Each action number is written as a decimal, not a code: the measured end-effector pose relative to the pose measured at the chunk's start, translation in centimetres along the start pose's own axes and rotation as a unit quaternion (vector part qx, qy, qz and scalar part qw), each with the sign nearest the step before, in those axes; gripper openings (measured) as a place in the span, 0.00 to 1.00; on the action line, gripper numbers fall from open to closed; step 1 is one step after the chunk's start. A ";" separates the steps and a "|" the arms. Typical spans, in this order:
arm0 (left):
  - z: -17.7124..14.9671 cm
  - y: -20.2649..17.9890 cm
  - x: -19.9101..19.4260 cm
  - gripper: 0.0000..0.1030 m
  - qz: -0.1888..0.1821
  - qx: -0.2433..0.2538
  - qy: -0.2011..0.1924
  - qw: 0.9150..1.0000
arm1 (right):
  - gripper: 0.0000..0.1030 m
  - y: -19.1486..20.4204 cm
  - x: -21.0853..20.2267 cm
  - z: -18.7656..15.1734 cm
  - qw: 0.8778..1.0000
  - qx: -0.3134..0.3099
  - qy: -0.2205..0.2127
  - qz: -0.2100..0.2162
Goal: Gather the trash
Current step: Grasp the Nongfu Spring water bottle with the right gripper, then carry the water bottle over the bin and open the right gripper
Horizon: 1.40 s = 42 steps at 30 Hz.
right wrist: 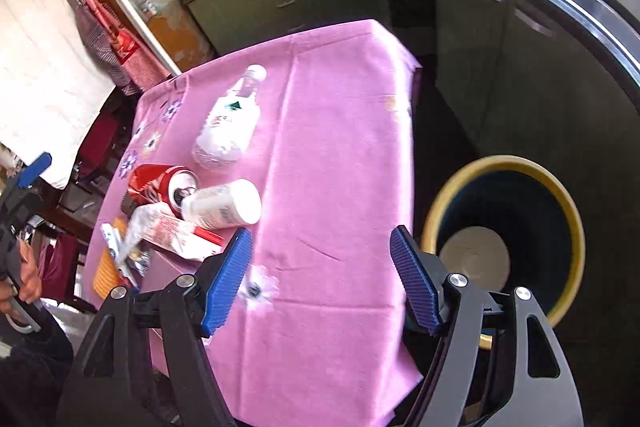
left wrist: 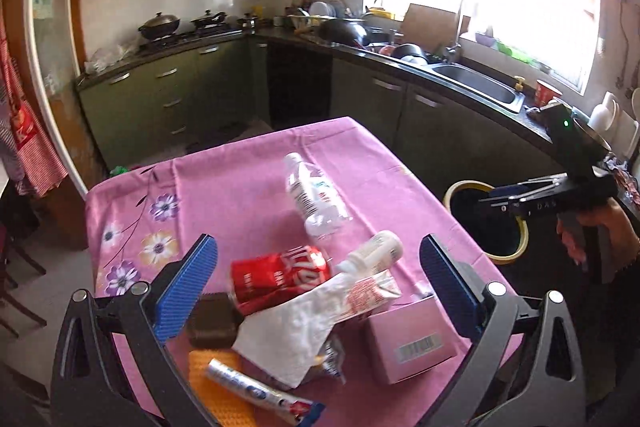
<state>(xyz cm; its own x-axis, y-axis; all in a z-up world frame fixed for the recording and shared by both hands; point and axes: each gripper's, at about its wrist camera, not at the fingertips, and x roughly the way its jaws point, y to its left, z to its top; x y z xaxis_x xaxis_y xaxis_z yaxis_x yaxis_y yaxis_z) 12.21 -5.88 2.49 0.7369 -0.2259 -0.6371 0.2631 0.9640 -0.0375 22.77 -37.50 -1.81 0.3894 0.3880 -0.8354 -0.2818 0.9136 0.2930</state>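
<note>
Both the left tongs point(left wrist: 320, 291) and right tongs point(right wrist: 320, 279) gape apart, holding nothing. A dented red can point(left wrist: 280, 277), white lettering too blurred to read, lies among litter near the table point(right wrist: 340, 131) edge, beside a clear bottle point(left wrist: 314, 197); yellow-rimmed bin point(right wrist: 560, 195) alongside

Pans point(left wrist: 160, 25), sink point(left wrist: 478, 85), hanging apron point(right wrist: 116, 51)
</note>
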 end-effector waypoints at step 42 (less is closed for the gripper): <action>-6.9 10.9 -1.0 0.93 0.021 -0.099 0.019 0.995 | 0.62 12.5 26.5 15.3 0.961 0.043 0.251 -0.110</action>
<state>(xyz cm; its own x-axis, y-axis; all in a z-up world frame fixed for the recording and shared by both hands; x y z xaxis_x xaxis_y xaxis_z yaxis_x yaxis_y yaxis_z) 10.09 5.80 -2.59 0.7202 -0.1826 -0.6693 0.1018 0.9821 -0.1585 43.02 -13.95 -13.19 -0.0460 0.0973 -0.9942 -0.1590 0.9818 0.1034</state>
